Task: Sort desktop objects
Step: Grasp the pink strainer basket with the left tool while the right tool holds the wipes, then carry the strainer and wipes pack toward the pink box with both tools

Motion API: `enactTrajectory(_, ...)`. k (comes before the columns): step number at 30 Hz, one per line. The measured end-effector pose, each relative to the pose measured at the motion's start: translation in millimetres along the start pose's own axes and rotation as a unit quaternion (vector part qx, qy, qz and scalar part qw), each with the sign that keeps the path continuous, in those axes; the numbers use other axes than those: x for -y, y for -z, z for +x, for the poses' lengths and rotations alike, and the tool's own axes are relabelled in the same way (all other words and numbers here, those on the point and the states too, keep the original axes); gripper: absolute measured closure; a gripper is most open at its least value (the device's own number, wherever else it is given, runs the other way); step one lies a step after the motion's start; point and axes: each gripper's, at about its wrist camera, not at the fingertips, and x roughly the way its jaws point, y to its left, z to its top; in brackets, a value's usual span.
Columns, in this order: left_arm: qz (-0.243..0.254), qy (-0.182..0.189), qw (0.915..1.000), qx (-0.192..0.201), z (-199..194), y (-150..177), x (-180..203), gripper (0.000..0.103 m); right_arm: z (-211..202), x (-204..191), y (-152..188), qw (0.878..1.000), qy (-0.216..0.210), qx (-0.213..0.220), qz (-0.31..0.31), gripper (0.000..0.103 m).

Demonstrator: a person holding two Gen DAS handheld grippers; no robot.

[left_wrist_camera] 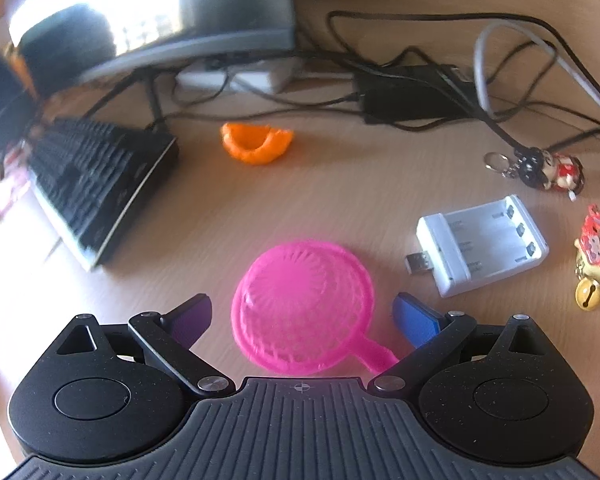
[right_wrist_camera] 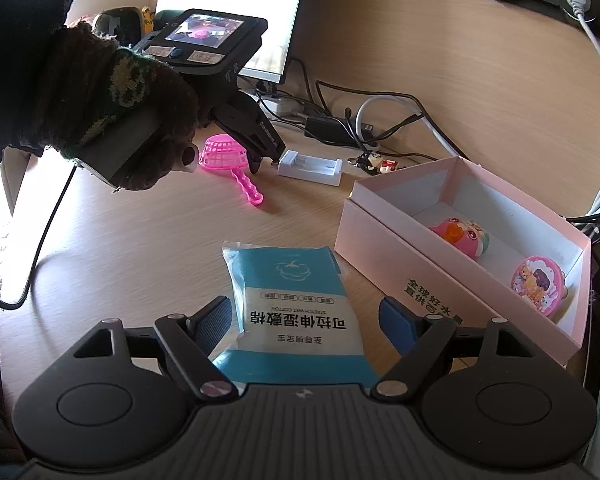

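Ribbed black left gripper (left_wrist_camera: 302,316), matte and speckled, spread wide around a pink plastic strainer (left_wrist_camera: 304,306): round latticed bowl, knobbly handle, flat on the pale wood-grain desk (left_wrist_camera: 204,208), touching neither pad. Just beside, a white boxy battery charger (left_wrist_camera: 482,246) with a metal USB plug. Farther off, a curled orange peel (left_wrist_camera: 256,142). Right gripper (right_wrist_camera: 306,322) likewise wide open, gripping nothing, straddling a glossy teal-and-white wipes packet (right_wrist_camera: 296,304). Nearby, an open pink cardboard box (right_wrist_camera: 412,256), rectangular, holding two round pink toys.
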Motion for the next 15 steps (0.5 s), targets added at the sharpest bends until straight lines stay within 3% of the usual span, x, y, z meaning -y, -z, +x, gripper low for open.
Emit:
enactTrajectory(2, 0.026, 0.01, 0.9996, 0.004, 1, -3, 4, 0.005, 0, -1, 0, 1.0, -0.001, -0.001, -0.002, 0.022)
enactTrajectory(4, 0.043, 0.033, 0.9985, 0.006, -2, -5, 6, 0.024, 0, -2, -1, 1.0, 0.002, 0.001, -0.006, 0.022)
enactTrajectory(9, 0.106, 0.067, 0.9921, 0.014, -22, 19, 13, 0.026, -5, -7, -3, 1.0, 0.015, 0.012, -0.018, 0.022)
enactTrajectory(12, 0.156, 0.093, 0.9831, 0.022, -40, 44, 15, 0.026, -8, -8, -4, 0.999, 0.019, 0.016, -0.021, 0.022)
enactTrajectory(15, 0.23, 0.142, 0.962, 0.036, -65, 76, 17, 0.025, -7, -7, -4, 1.0, 0.006, 0.011, -0.012, 0.022)
